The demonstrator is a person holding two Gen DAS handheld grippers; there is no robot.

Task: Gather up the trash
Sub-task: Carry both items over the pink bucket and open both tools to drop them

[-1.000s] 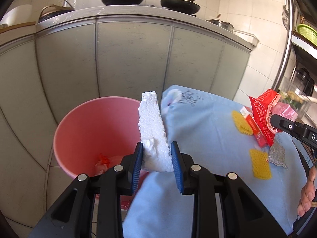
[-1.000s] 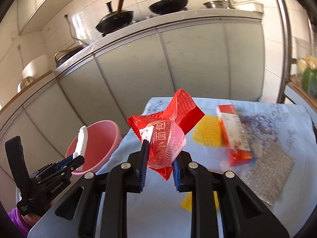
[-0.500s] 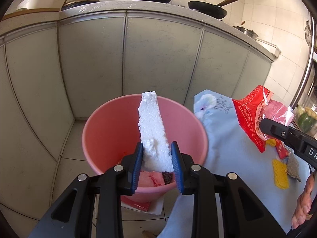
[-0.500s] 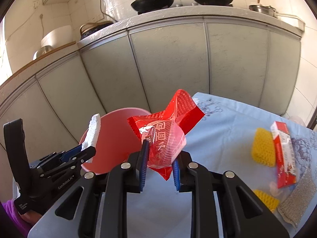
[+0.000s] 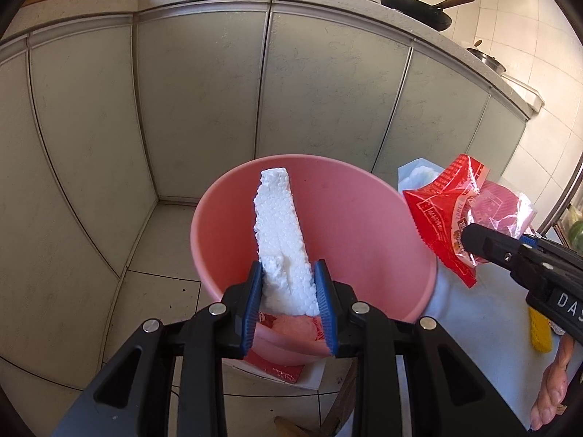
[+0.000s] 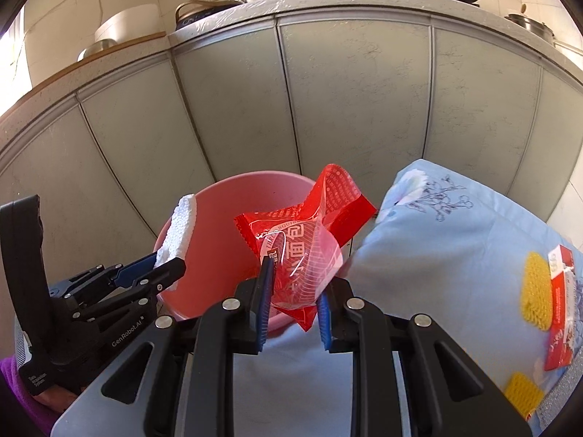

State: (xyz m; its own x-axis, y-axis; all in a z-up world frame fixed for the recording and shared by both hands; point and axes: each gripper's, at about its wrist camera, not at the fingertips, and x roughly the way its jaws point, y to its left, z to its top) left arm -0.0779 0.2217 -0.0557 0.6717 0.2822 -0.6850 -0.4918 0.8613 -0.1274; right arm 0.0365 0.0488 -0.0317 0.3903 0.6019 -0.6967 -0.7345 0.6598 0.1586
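Observation:
My left gripper (image 5: 288, 284) is shut on a white foam block (image 5: 282, 236) that stands up over the mouth of a pink bucket (image 5: 364, 211) on the floor. The same foam block (image 6: 178, 233) shows at the left of the right wrist view, over the pink bucket (image 6: 218, 218). My right gripper (image 6: 294, 287) is shut on a crumpled red plastic wrapper (image 6: 302, 233), held above the bucket's right rim. That red wrapper (image 5: 455, 211) and the right gripper (image 5: 470, 236) appear at the right of the left wrist view. Red and pink scraps lie at the bucket's bottom.
A table under a light blue cloth (image 6: 455, 247) stands right of the bucket, bearing yellow mesh pieces (image 6: 535, 284), a red box (image 6: 561, 302) and a silvery pad. Grey cabinet doors (image 5: 328, 91) close off the back. A tiled floor (image 5: 156, 291) surrounds the bucket. A hand (image 5: 554, 382) grips the right tool.
Both grippers have swung left, from over the table to over the bucket. The foam block now stands inside the bucket's outline, and the red wrapper has reached its right rim. Neither grip has changed.

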